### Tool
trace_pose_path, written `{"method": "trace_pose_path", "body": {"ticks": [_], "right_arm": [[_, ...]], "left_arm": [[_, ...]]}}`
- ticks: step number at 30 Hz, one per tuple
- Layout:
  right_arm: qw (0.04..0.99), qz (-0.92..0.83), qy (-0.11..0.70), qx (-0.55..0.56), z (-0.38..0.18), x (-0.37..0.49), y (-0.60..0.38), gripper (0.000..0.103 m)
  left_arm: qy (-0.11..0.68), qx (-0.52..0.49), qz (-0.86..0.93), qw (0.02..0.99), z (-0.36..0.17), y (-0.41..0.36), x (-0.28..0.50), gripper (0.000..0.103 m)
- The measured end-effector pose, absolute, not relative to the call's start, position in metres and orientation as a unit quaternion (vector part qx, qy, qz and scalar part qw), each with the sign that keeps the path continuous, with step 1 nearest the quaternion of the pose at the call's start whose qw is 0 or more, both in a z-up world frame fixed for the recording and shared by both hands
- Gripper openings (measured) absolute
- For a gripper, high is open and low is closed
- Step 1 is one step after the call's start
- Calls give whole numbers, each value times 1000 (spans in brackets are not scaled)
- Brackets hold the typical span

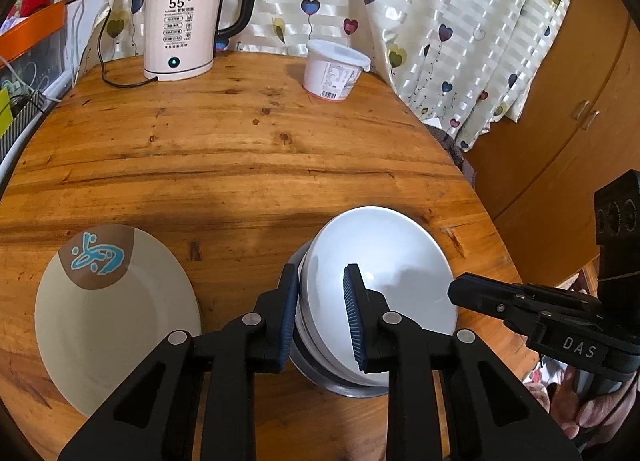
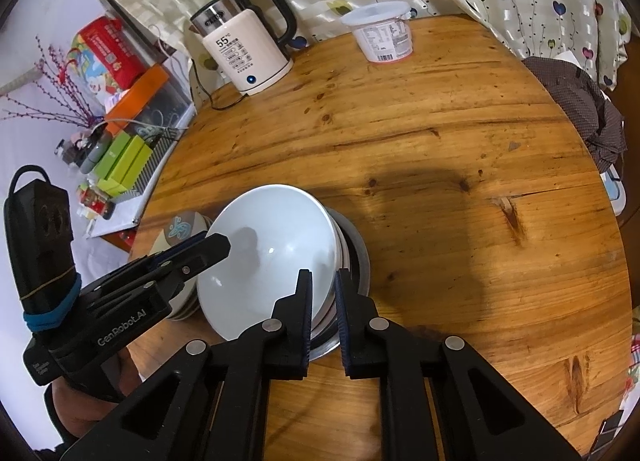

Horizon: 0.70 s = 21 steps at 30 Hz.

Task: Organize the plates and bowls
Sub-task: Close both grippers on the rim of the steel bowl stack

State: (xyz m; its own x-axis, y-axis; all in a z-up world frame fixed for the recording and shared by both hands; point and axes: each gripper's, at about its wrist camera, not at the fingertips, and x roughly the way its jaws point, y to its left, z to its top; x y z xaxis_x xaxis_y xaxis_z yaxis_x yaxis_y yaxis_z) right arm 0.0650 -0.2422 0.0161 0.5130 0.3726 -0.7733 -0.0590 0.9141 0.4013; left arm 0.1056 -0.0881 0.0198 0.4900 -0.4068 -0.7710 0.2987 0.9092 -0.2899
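A white bowl point(image 1: 384, 261) lies tilted on top of a stack of bowls, the lowest a metal one point(image 1: 352, 387), near the table's front. My left gripper point(image 1: 322, 307) has its jaws astride the white bowl's left rim, narrowly open, pads close to the rim. My right gripper point(image 2: 322, 311) straddles the stack's right rim point(image 2: 334, 257) with a small gap. It also shows in the left wrist view point(image 1: 520, 301). A cream plate point(image 1: 116, 317) with a blue pattern lies flat left of the stack; in the right wrist view point(image 2: 182, 227) it sits behind the left gripper point(image 2: 192, 253).
An electric kettle point(image 1: 184, 17) with its cord stands at the table's far left. A white lidded tub point(image 1: 334, 69) stands at the far middle. A curtain hangs behind. Boxes and clutter point(image 2: 124, 157) sit on a shelf left of the table point(image 2: 440, 141). A wooden cabinet point(image 1: 560, 121) stands at the right.
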Motion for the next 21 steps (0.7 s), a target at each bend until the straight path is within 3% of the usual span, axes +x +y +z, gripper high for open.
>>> {"method": "trace_pose_path", "body": {"ticks": [21], "right_arm": [[840, 128, 491, 190, 20, 70, -250, 13]], "left_arm": [[503, -47, -217, 835, 18, -90, 117, 24]]}}
